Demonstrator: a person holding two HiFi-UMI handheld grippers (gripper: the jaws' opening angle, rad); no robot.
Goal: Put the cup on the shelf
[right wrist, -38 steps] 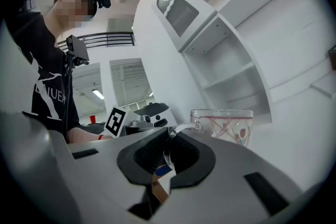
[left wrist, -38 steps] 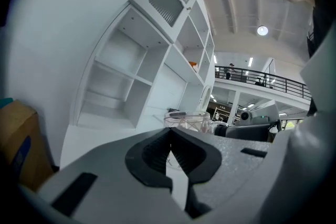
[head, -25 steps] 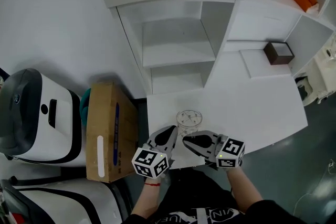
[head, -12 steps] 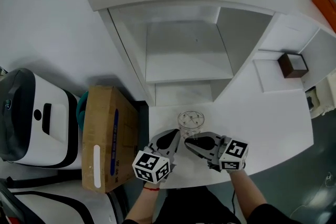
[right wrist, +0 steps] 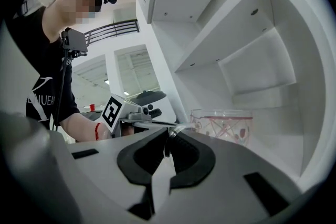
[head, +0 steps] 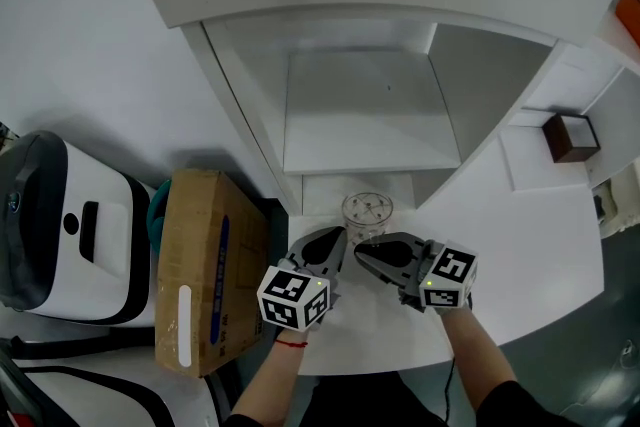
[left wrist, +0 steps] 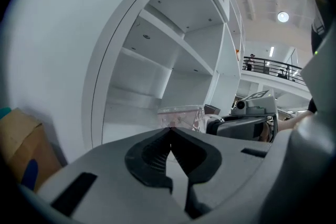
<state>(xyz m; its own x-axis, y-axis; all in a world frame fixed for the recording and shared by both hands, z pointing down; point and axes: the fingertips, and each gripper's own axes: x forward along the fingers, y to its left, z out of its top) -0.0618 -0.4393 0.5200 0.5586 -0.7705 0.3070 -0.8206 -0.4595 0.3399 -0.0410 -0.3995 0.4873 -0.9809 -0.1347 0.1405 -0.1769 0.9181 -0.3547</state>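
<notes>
A clear glass cup with a red pattern sits between my two grippers, just in front of the lowest opening of the white shelf unit. My left gripper is at the cup's left side; in the left gripper view its jaws meet on the rim of the cup. My right gripper is at its near right side. In the right gripper view its jaws pinch a clear edge of the cup. Whether the cup's base touches the table is hidden.
The white table runs off to the right and carries a small brown box. Left of the table stand a cardboard box and a white machine. The shelf's middle compartment holds nothing.
Both grippers and the cup between them have moved away from the table's front edge toward the shelf's lowest opening. The shelf now looms larger in the head view.
</notes>
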